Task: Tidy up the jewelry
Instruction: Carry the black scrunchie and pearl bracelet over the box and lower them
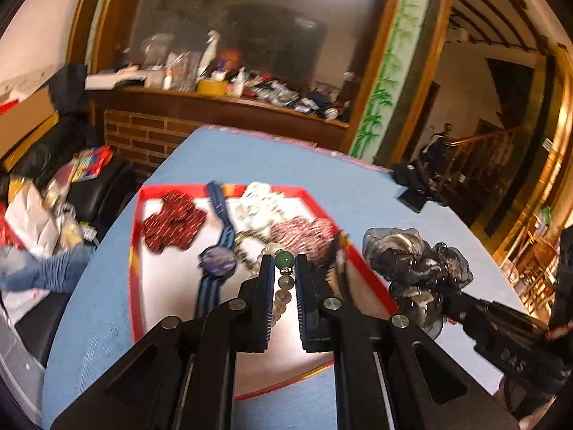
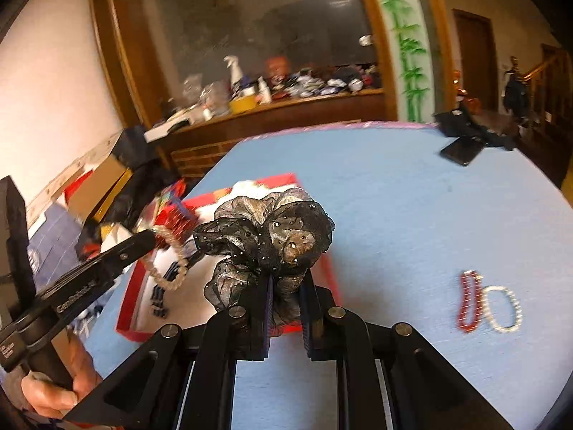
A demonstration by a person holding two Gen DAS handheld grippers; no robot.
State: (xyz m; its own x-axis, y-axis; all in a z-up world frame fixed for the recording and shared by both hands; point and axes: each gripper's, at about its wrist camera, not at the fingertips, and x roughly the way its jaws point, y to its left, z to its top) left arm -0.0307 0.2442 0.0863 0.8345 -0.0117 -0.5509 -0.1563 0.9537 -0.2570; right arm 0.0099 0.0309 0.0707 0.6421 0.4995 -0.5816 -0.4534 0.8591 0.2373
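While the left gripper [image 1: 283, 268] is pinching a bead bracelet [image 1: 283, 279] over the red tray [image 1: 136, 251], the right gripper [image 2: 286, 286] is clamping a black scrunchie [image 2: 265, 233] beside that tray, each wanting firm pressure until lowered clear.

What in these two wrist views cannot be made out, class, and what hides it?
- Left wrist view: the bead bracelet is half hidden between the left tongs.
- Right wrist view: the black scrunchie in the right tongs covers part of the red tray.
- Both views: shelf clutter is blurred.
- Left wrist view: the tray's near rim is hidden behind the tongs.
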